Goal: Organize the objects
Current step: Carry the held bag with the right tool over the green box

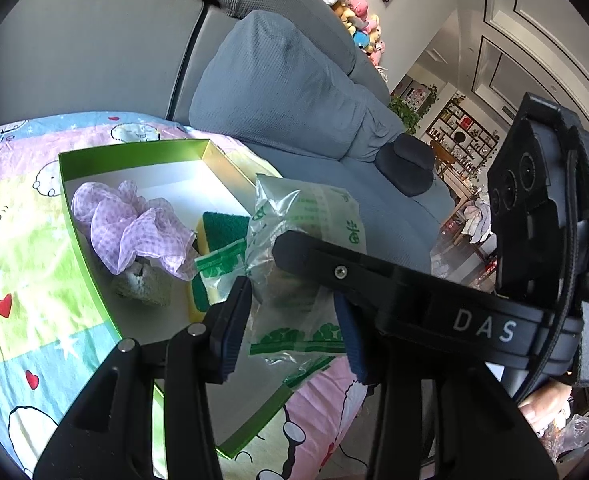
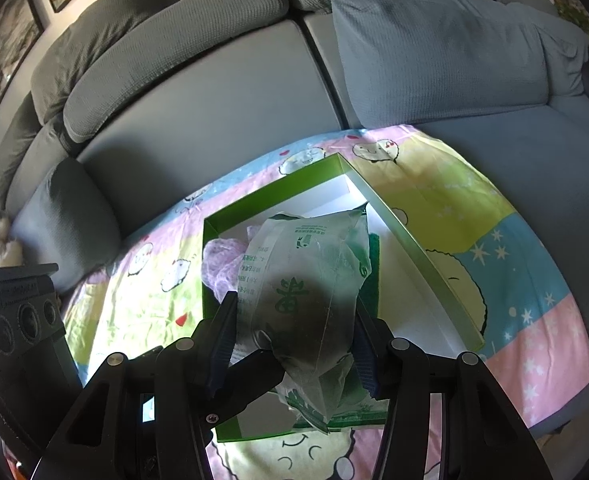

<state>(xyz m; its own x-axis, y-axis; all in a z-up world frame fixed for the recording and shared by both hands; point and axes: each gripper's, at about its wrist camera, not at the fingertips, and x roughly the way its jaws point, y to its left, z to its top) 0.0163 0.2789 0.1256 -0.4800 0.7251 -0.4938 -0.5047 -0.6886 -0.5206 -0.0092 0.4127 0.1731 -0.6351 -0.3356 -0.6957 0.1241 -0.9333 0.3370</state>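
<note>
A clear plastic bag with green print hangs over the near end of a shallow green box with a white floor. My left gripper is shut on the bag's lower part, a pad on each side. My right gripper is shut on the same bag higher up; its finger crosses the left wrist view from the right. In the box lie a purple checked scrunchie, a grey lump and a yellow-green sponge, partly hidden by the bag.
The box rests on a cartoon-print cloth spread over a grey sofa. A blue-grey cushion and plush toys lie behind. A person's hand shows at the lower right.
</note>
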